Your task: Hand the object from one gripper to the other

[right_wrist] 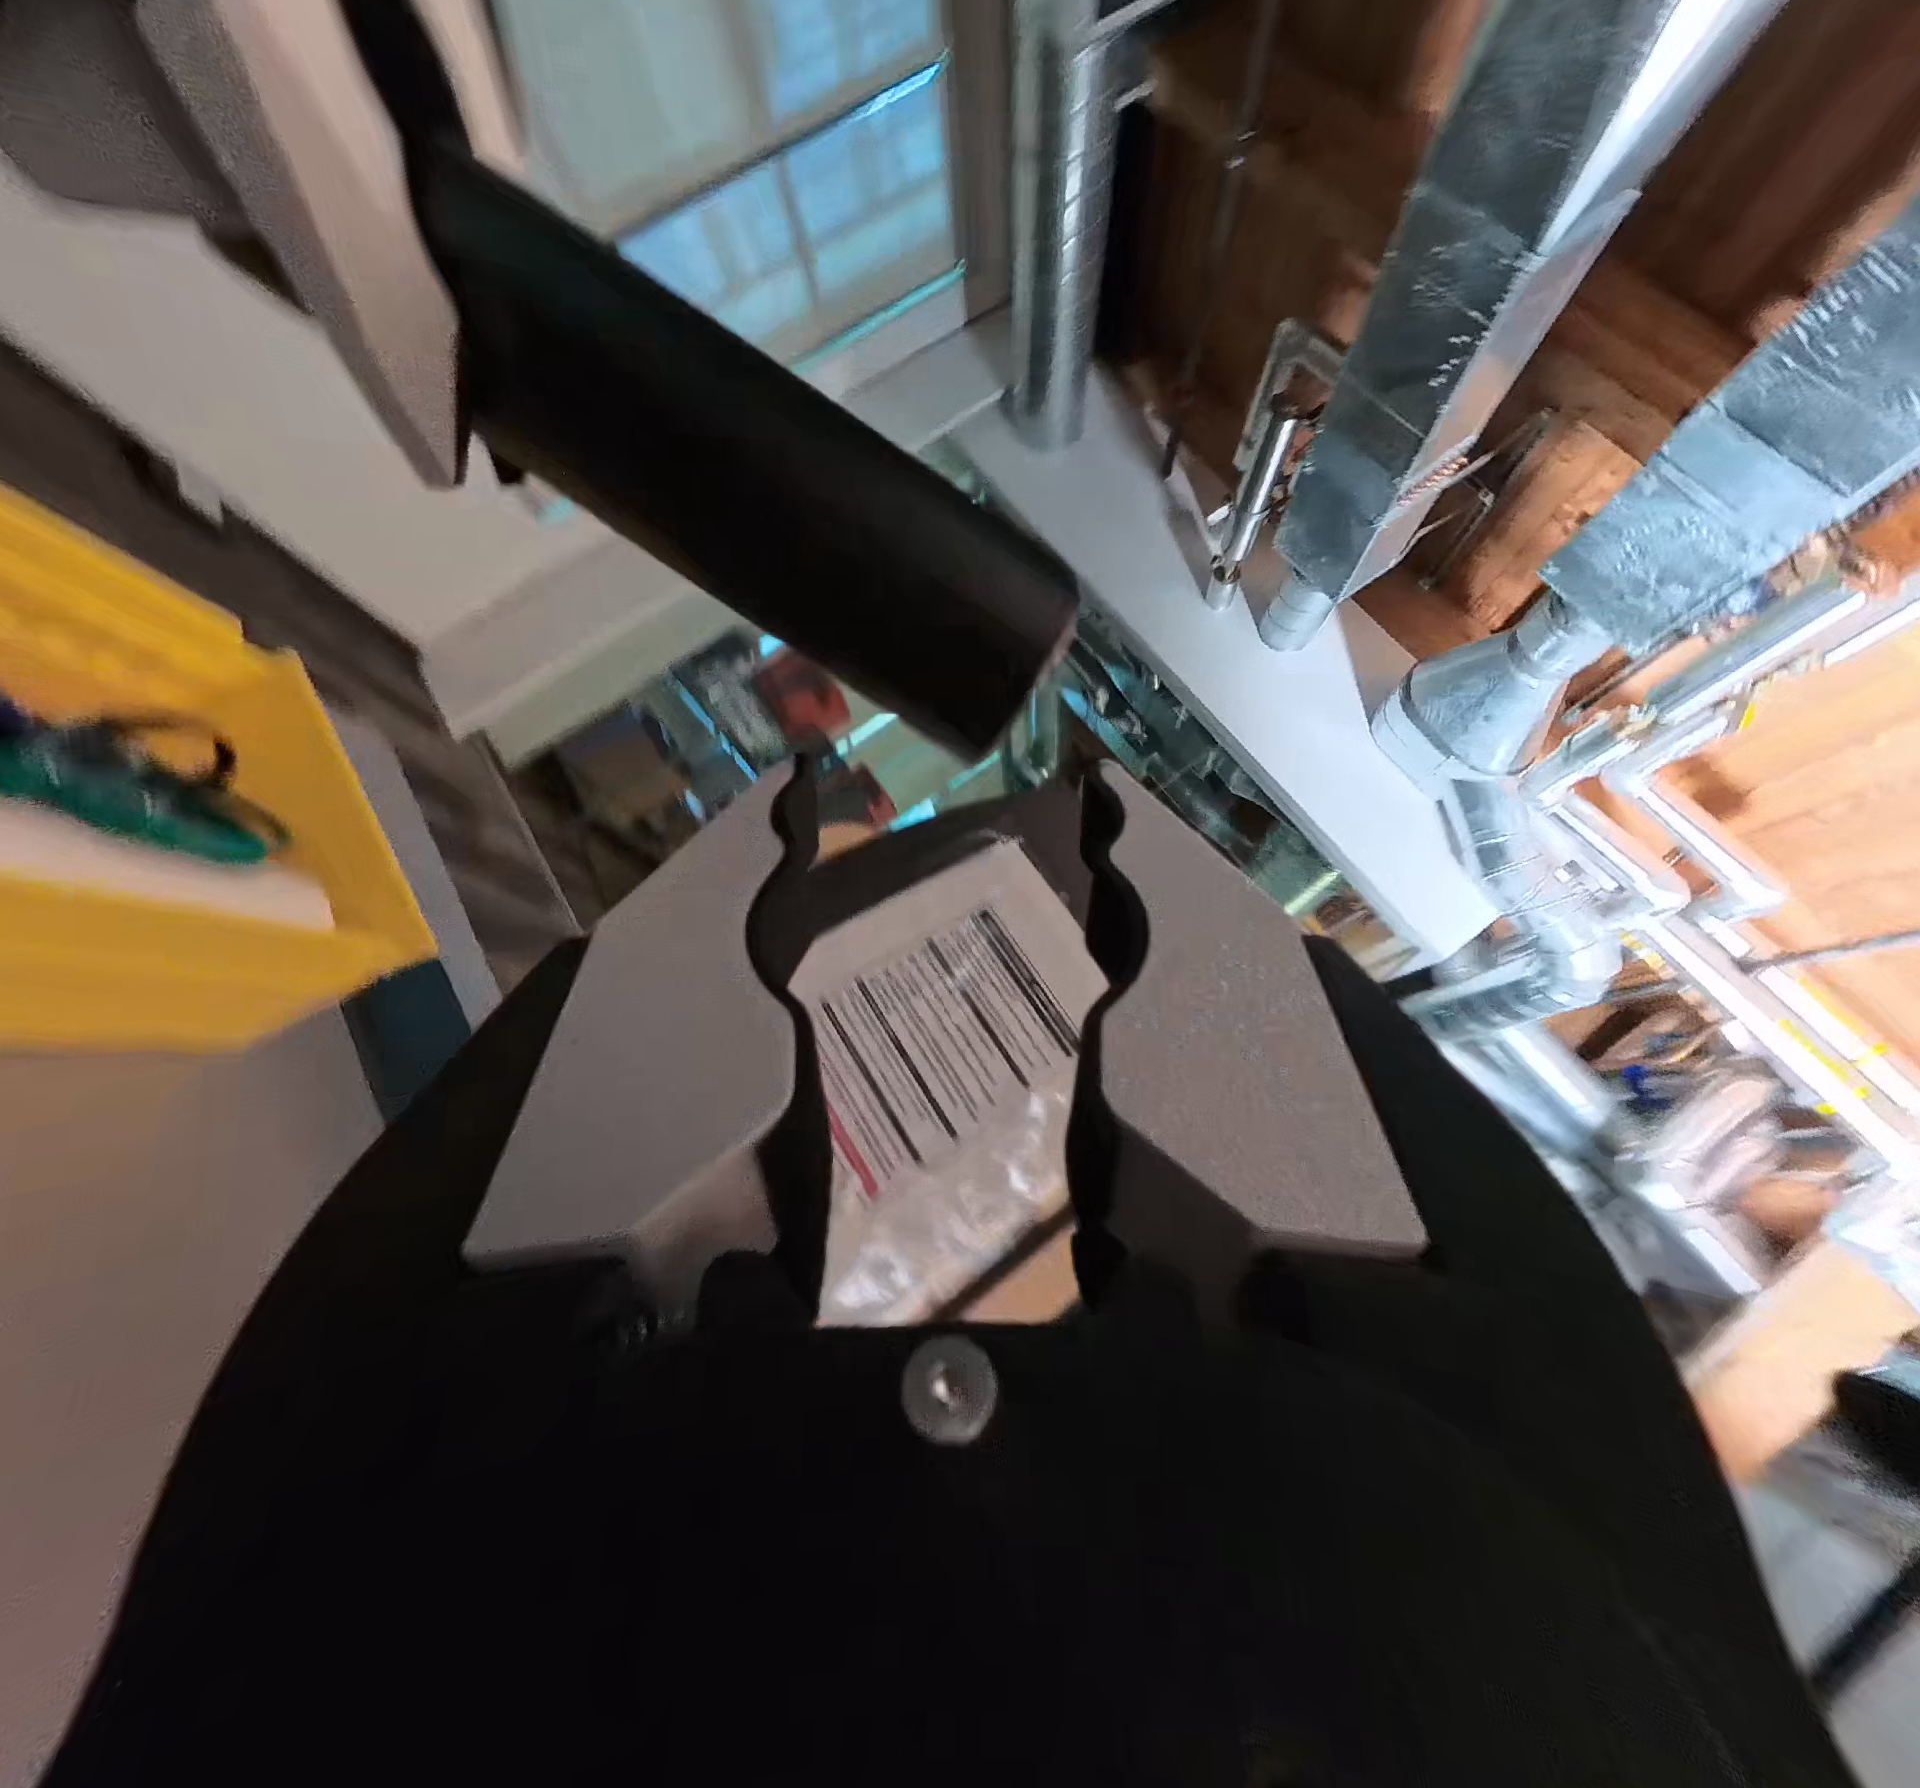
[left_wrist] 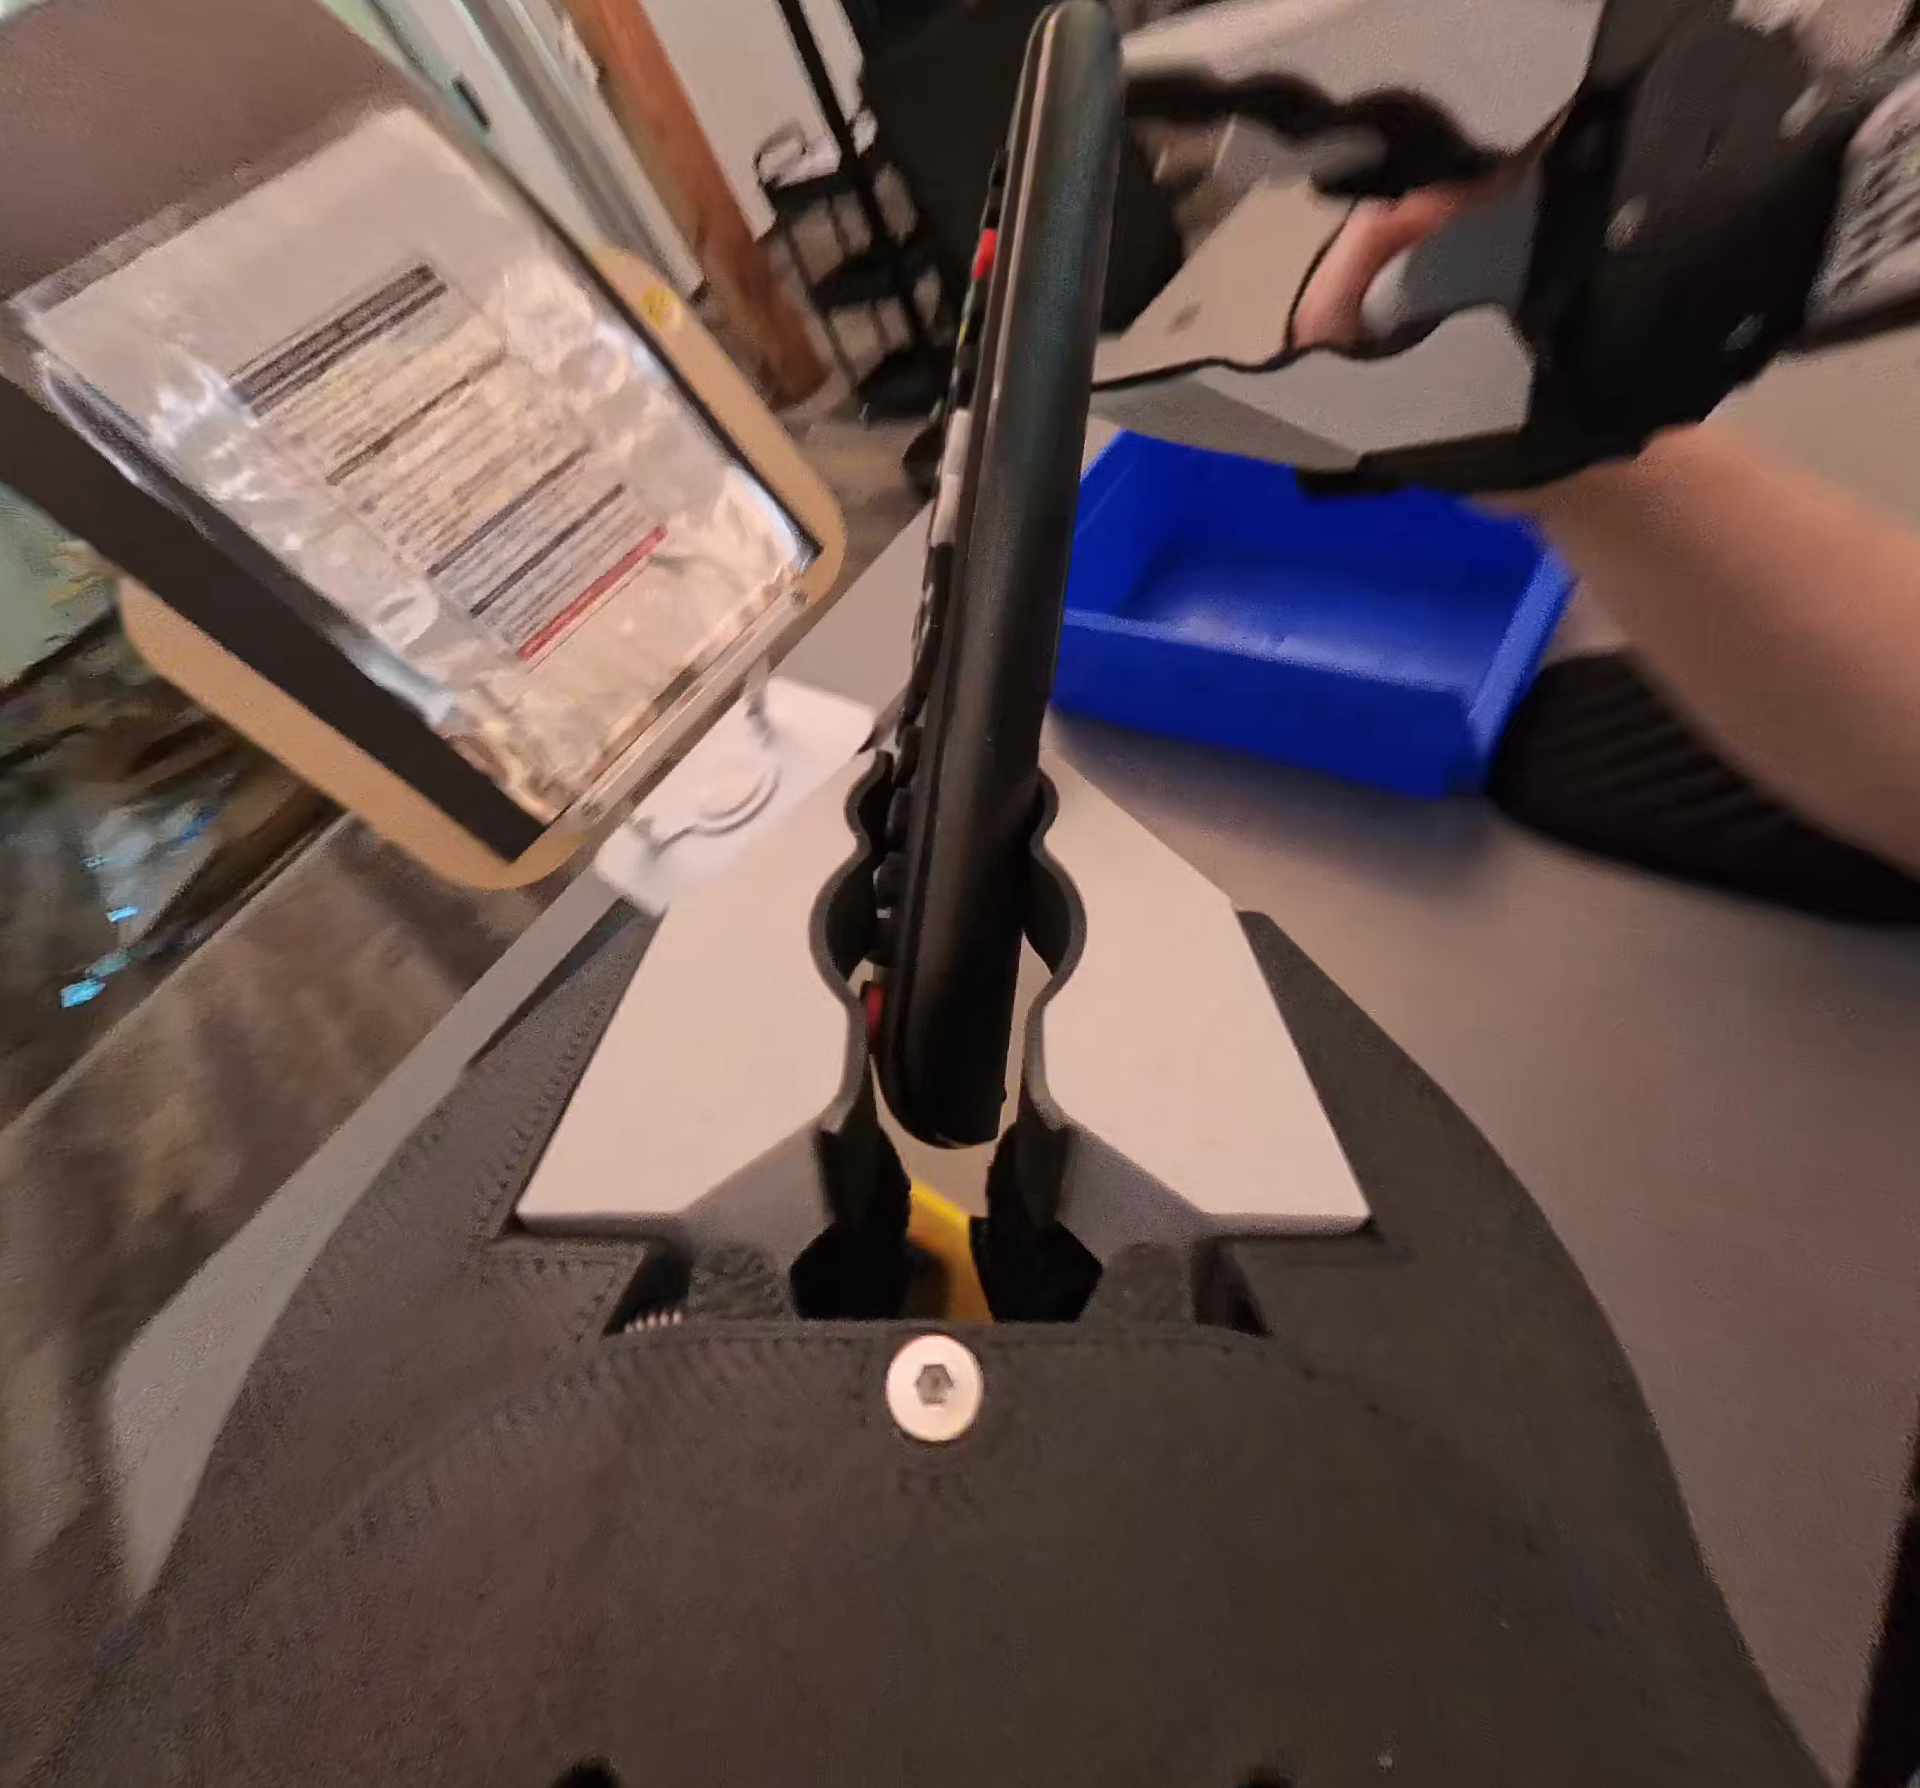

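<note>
A black remote control (left_wrist: 1039, 408) stands upright in my left gripper (left_wrist: 956, 803), which is shut on its lower end; coloured buttons show along its left side. My right gripper (left_wrist: 1174, 232) shows blurred at the upper right, held by a hand, its fingers pointing towards the remote's upper part. In the right wrist view my right gripper (right_wrist: 940, 782) is open and empty. The remote (right_wrist: 727, 491) crosses diagonally just beyond the fingertips, its free end close above them. The left gripper (right_wrist: 312, 232) holds its far end at the upper left.
A blue bin (left_wrist: 1299, 637) sits on the grey table (left_wrist: 1455, 1063) behind the remote. A cardboard box with a plastic-covered label (left_wrist: 416, 491) stands at the left, and shows behind my right fingers (right_wrist: 935, 1011). A yellow bin (right_wrist: 208, 803) is at the left.
</note>
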`<state>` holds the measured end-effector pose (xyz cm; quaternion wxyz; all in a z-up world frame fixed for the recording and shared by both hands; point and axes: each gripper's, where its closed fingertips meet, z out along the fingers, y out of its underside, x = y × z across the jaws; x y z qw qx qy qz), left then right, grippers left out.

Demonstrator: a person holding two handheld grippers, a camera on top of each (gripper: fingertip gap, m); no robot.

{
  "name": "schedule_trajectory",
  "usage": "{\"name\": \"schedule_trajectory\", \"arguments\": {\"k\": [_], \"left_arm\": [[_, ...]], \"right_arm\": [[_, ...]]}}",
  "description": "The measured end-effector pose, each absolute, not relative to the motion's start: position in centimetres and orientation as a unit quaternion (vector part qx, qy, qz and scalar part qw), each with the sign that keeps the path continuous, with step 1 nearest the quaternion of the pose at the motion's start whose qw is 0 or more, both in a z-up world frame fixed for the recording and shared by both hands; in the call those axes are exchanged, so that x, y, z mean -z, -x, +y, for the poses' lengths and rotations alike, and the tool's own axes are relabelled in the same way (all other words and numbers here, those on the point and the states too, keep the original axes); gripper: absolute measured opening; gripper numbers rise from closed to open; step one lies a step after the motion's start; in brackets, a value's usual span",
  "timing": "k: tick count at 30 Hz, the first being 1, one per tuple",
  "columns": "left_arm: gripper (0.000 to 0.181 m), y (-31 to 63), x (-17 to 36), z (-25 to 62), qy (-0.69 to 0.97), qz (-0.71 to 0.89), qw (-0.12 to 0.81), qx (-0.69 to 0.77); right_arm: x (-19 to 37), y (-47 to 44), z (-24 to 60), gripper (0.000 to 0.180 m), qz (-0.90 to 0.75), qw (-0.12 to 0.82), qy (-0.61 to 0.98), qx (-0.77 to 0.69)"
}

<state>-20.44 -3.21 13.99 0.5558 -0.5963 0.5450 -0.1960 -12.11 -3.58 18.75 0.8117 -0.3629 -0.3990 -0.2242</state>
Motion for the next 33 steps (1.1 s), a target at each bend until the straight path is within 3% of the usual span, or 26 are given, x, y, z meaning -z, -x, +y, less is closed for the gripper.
{"name": "schedule_trajectory", "arguments": {"k": [4,5,9,13,16,19,25,33], "left_arm": [[0.021,20.2,-16.7,-5.4,0.562,0.514,0.55,0.343],[0.021,20.0,-17.4,-6.1,0.549,0.508,0.547,0.376],[0.021,18.6,-18.6,-8.7,0.501,0.503,0.5,0.497],[0.021,17.0,-18.1,-9.8,0.488,0.509,0.449,0.548],[0.021,15.7,-17.2,-9.5,0.498,0.51,0.434,0.551],[0.022,14.8,-16.8,-9.6,0.491,0.511,0.423,0.564],[0.083,15.2,-14.6,-7.1,0.537,0.516,0.429,0.512],[0.083,15.8,-15.0,-5.8,0.522,0.489,0.423,0.556]], "right_arm": [[-21.3,11.5,-5.7,0.04,-0.308,0.888,0.337,0.052],[-21.5,12.0,-6.0,0.045,-0.299,0.891,0.341,-0.023],[-21.5,15.7,-7.5,0.066,-0.302,0.8,0.366,-0.369],[-22.0,16.9,-9.1,0.067,-0.282,0.696,0.343,-0.565],[-21.6,17.0,-9.0,0.056,-0.284,0.679,0.341,-0.584],[-21.1,16.6,-8.7,0.022,-0.296,0.692,0.343,-0.562],[-18.4,15.9,-5.7,0.021,-0.297,0.608,0.471,-0.566],[-11.9,15.9,-4.4,0.022,-0.402,0.519,0.605,-0.45]]}}
